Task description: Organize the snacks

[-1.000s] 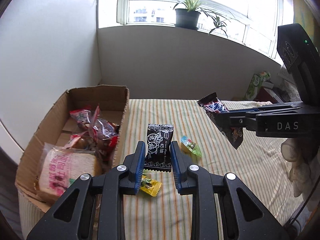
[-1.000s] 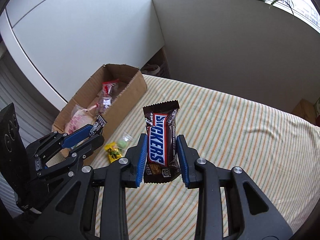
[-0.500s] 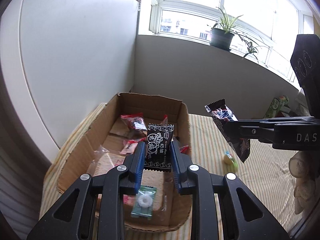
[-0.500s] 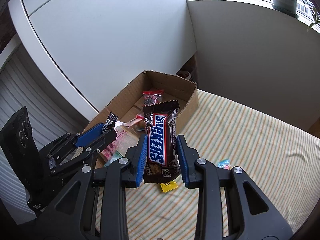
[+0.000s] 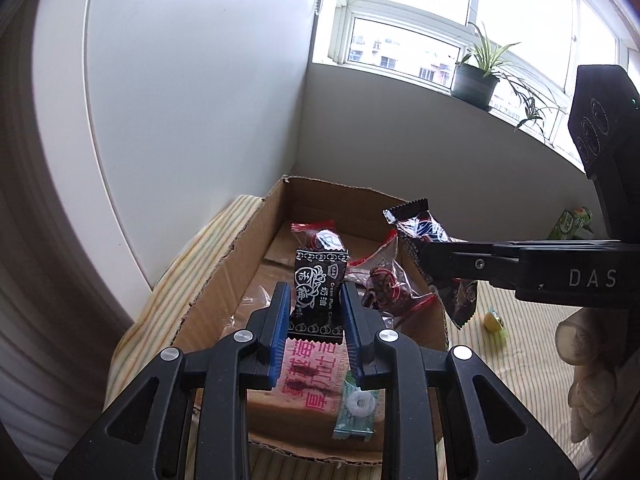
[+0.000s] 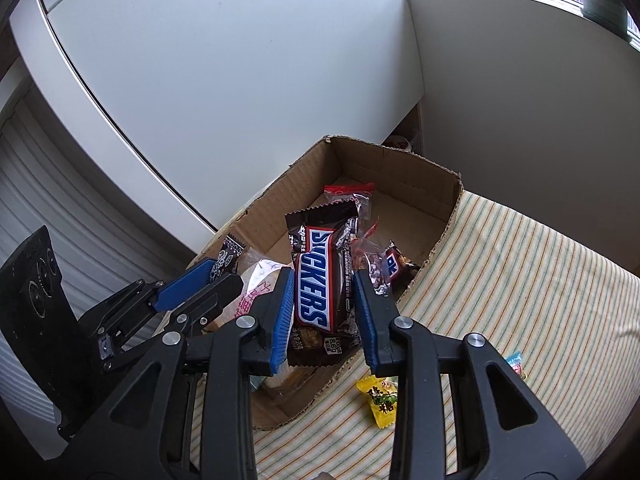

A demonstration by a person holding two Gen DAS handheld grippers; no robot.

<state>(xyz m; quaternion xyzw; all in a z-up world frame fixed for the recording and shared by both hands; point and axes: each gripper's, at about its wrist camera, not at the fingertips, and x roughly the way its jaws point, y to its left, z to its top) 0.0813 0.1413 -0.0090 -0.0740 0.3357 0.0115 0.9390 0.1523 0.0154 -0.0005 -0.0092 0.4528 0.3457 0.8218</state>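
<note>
My left gripper [image 5: 314, 286] is shut on a black plum candy [image 5: 318, 276], held upright above the open cardboard box [image 5: 224, 272]. The right gripper [image 6: 323, 280] holds a Snickers bar [image 6: 314, 292] upright over the same box [image 6: 400, 168]. Its jaws are opening, and both pads still touch the bar. In the left wrist view the Snickers bar [image 5: 416, 228] sticks out of the right gripper [image 5: 424, 254] above the box's right wall. The right wrist view shows the left gripper [image 6: 212, 270] with the black candy [image 6: 230, 254] at the box's near left.
Inside the box lie a bread pack [image 5: 316, 376], a green mint candy [image 5: 358, 404] and red-edged packets [image 5: 384, 280]. On the striped cloth [image 6: 520, 280] lie a yellow candy [image 6: 382, 398] and a blue one [image 6: 514, 362]. White walls stand behind the box.
Both grippers have moved left, from over the striped cloth to above the box, each carrying its snack. The right jaws stand slightly wider.
</note>
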